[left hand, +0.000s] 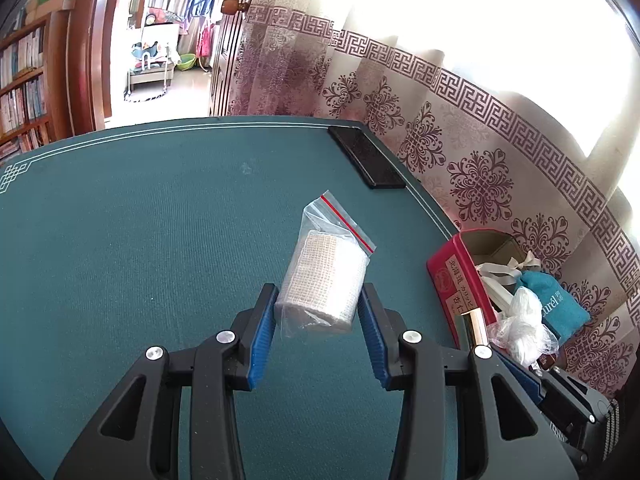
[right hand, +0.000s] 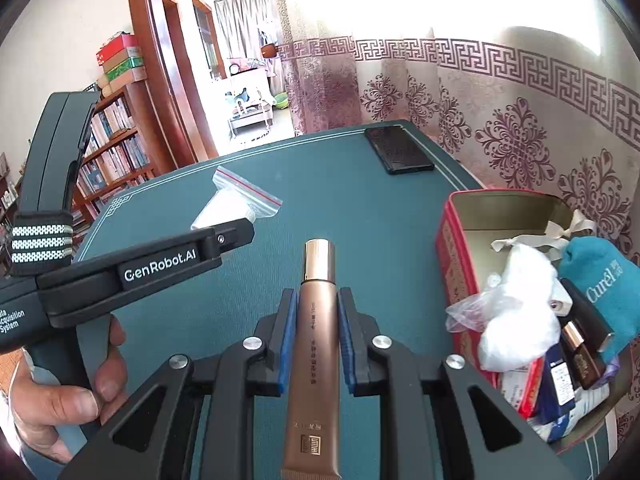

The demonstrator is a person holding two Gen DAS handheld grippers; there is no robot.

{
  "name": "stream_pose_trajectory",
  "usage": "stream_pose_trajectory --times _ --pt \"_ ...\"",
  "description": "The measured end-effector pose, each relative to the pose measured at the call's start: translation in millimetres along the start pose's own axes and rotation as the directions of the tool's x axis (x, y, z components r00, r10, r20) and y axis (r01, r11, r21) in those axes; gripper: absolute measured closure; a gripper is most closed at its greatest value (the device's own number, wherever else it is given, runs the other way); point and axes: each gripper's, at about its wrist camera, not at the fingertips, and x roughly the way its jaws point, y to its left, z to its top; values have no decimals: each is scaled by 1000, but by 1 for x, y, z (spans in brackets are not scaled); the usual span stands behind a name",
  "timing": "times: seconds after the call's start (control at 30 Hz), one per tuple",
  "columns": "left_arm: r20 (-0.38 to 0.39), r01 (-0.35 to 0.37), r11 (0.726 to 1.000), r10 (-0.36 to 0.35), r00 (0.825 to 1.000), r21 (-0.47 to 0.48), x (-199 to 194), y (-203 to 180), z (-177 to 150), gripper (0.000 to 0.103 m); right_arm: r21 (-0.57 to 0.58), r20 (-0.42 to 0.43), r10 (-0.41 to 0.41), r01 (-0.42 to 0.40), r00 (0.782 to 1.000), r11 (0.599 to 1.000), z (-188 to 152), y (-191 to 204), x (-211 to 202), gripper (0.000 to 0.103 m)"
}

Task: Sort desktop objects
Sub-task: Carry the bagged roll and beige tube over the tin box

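Plainly, the left gripper (left hand: 319, 312) is clamped on a bandage roll (left hand: 324, 284) — a cream, woven cylinder sealed in a clear zip bag (left hand: 335, 224) with a red strip along its mouth. The roll sits between the blue pads (left hand: 262, 340), its bagged top reaching forward past the fingertips and leaning to the right.

The right gripper (right hand: 318, 312) is squeezed tight on a bronze cosmetic tube (right hand: 314, 344): a slim tube with a shiny rose-gold cap pointing ahead beyond the tips and a crimped flat tail toward the camera, with small print running down its length.

To the right of both pairs of fingers stands a red tin box (right hand: 456, 264), open, stuffed with a teal pouch (right hand: 604, 280), a white plastic bag (right hand: 520, 312) and small bottles and packets. Far ahead of the fingers a black flat case (right hand: 400, 150) lies near the far edge of the green table mat (left hand: 140, 220), which has a pale line border.

Behind the table hangs a patterned curtain (left hand: 460, 148) — bright with daylight. A bookshelf (right hand: 116, 156) and an open doorway lie off to the left. In the right wrist view, a hand (right hand: 64, 392) grips the left tool's handle.
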Motion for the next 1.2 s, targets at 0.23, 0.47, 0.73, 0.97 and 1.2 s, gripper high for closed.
stream_pose_trajectory --times 0.23,0.47,0.73,0.97,1.2 --pt "-7 55 996 -55 998 69 -7 -32 -8 59 68 56 -89 85 994 994 5 -43 -32 80" --pt "-7 79 988 -79 997 132 -13 -56 -14 59 143 77 -162 150 984 978 4 -81 -52 81" --pt "-16 134 974 -133 991 182 -23 -79 -20 59 205 92 -220 198 971 959 -1 -117 -69 81" --pt "-36 175 964 -171 985 201 -28 -99 -20 59 258 90 -235 205 968 944 -5 -145 -74 81" --pt "-70 202 946 -190 979 255 -24 -135 -17 59 285 75 -227 198 971 938 -10 -164 -69 81"
